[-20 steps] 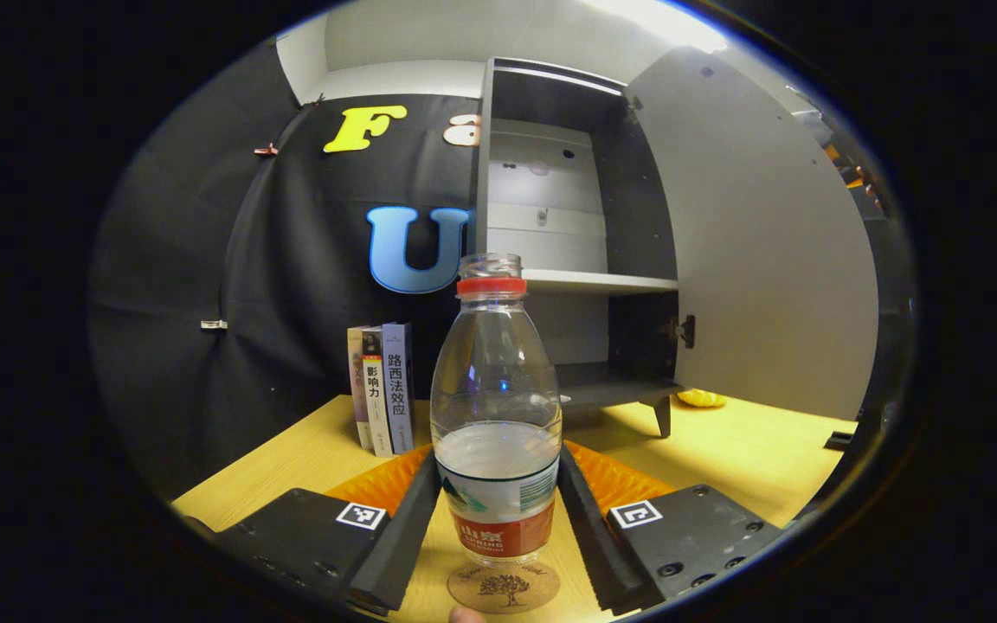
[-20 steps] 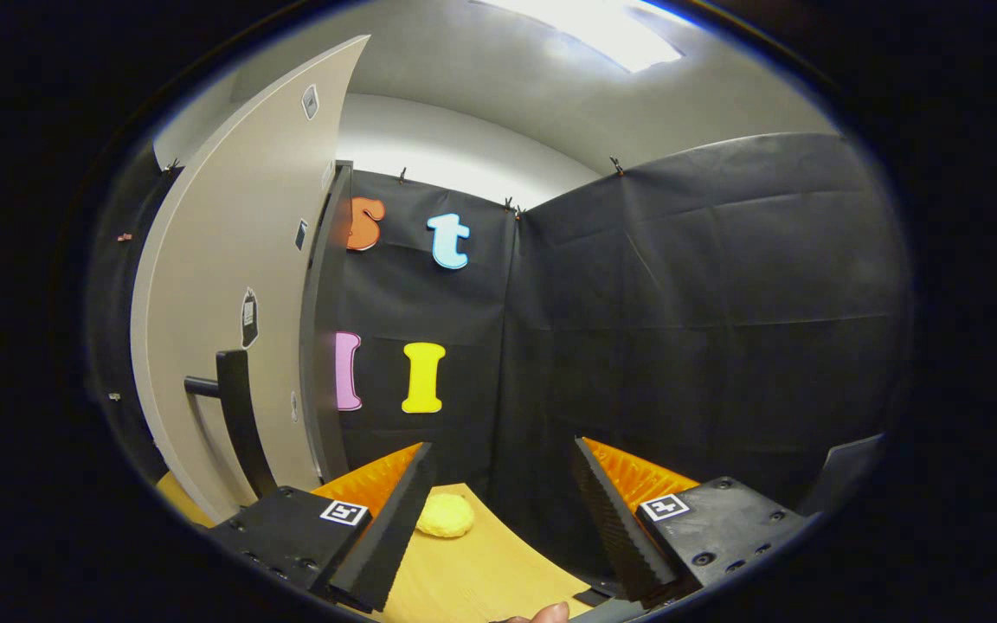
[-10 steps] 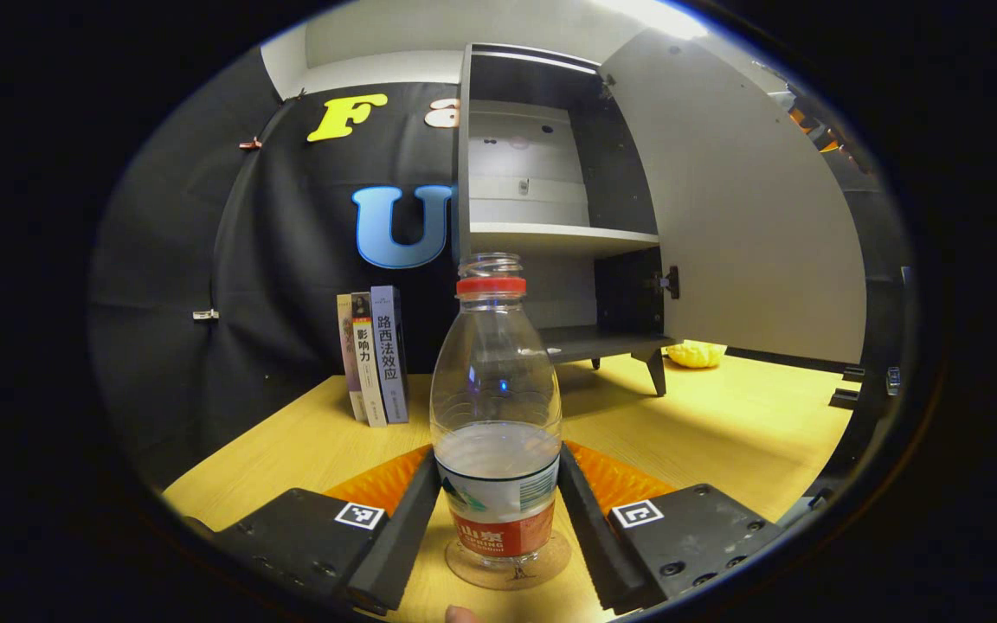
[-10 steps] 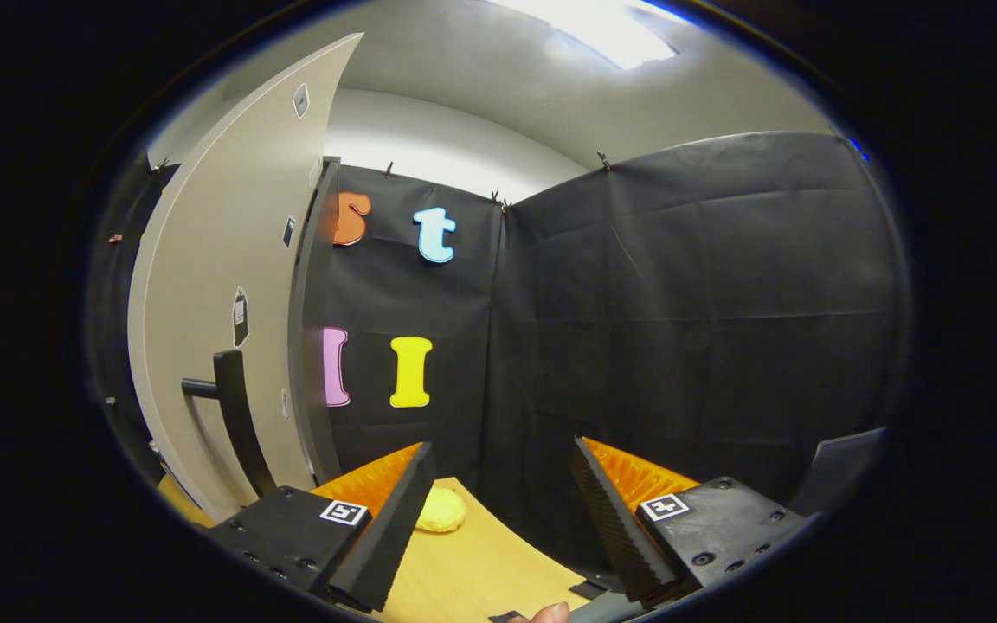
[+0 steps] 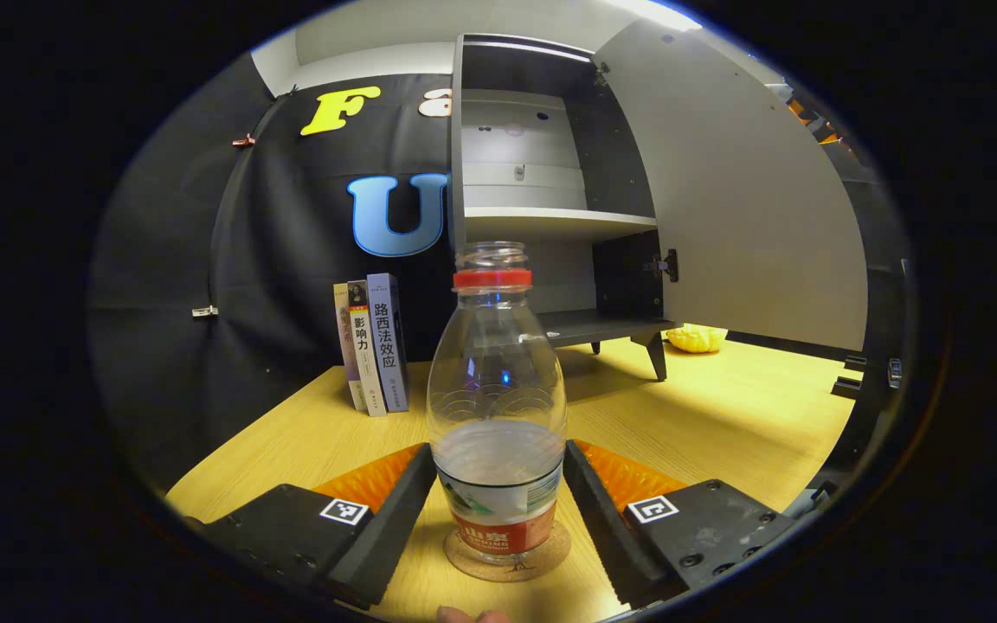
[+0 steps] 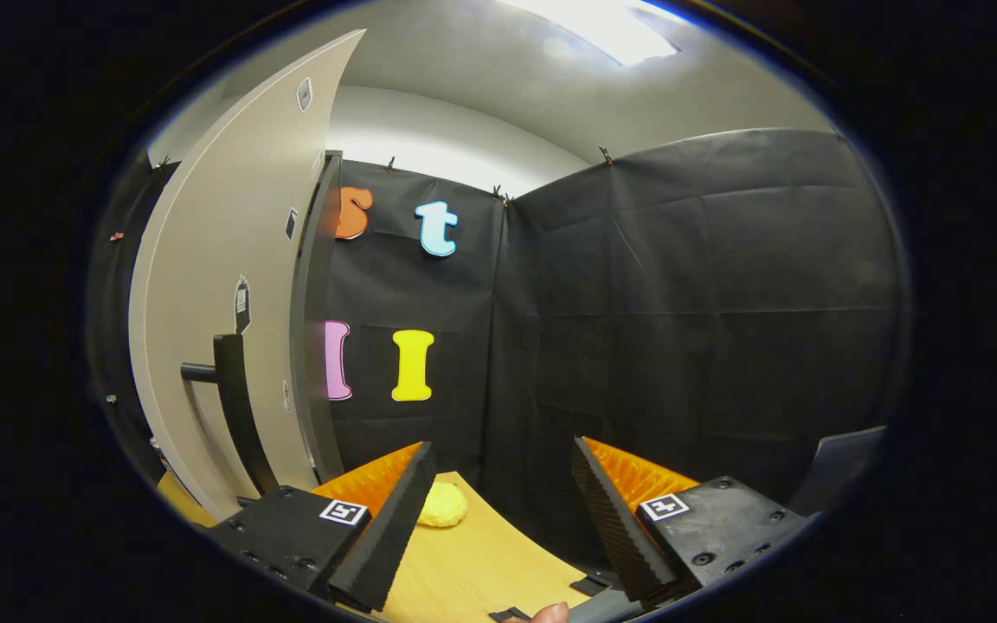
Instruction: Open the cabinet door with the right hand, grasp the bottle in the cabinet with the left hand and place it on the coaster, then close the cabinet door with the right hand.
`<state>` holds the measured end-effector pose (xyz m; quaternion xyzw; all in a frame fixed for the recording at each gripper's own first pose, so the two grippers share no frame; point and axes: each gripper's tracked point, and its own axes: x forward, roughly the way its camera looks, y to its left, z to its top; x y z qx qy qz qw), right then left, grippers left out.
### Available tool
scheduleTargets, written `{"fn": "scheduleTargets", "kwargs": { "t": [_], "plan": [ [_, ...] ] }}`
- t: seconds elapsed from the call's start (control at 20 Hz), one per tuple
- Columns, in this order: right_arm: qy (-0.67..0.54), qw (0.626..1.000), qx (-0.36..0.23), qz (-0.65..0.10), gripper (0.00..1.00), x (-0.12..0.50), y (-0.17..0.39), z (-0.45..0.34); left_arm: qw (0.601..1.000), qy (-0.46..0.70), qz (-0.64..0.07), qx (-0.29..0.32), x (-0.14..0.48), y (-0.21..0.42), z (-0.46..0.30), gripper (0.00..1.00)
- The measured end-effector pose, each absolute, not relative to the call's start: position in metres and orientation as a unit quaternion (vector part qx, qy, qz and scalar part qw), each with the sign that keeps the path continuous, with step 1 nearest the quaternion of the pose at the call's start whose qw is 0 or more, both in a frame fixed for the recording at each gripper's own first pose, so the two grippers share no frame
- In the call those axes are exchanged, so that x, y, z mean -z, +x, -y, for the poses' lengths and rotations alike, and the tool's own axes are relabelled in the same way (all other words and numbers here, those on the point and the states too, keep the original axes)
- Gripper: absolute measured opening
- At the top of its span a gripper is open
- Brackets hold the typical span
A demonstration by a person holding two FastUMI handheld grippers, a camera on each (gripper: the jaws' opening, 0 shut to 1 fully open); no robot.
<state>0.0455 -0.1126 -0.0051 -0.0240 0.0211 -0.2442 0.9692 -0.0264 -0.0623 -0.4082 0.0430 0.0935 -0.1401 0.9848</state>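
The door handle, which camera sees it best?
The right gripper view: the handle juts out dark from the door's outer face, close by. The left gripper view shows the door's bare inner face instead.

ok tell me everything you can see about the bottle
The bottle is clear plastic with a red neck ring, no cap, and a white, green and red label. It is under half full of water, standing upright on the round cork coaster, between the left gripper fingers, which flank its lower body.

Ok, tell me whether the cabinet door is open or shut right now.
Open. In the left gripper view the cabinet door is swung wide to the right, exposing the shelf and the cabinet's dark interior.
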Motion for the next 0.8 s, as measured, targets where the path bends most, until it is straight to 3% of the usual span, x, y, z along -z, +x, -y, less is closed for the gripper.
{"fn": "scheduleTargets", "kwargs": {
  "t": [0.3, 0.8],
  "plan": [
    [-0.022, 0.974, 0.225, -0.015, 0.98, 0.005, 0.050, 0.111, 0.984, 0.039, -0.109, 0.135, 0.382, -0.049, 0.055, 0.92],
    [-0.011, 0.987, 0.159, -0.024, 0.98, 0.017, 0.082, 0.090, 0.994, -0.017, -0.083, 0.076, 0.196, -0.061, 0.041, 0.92]
  ]
}}
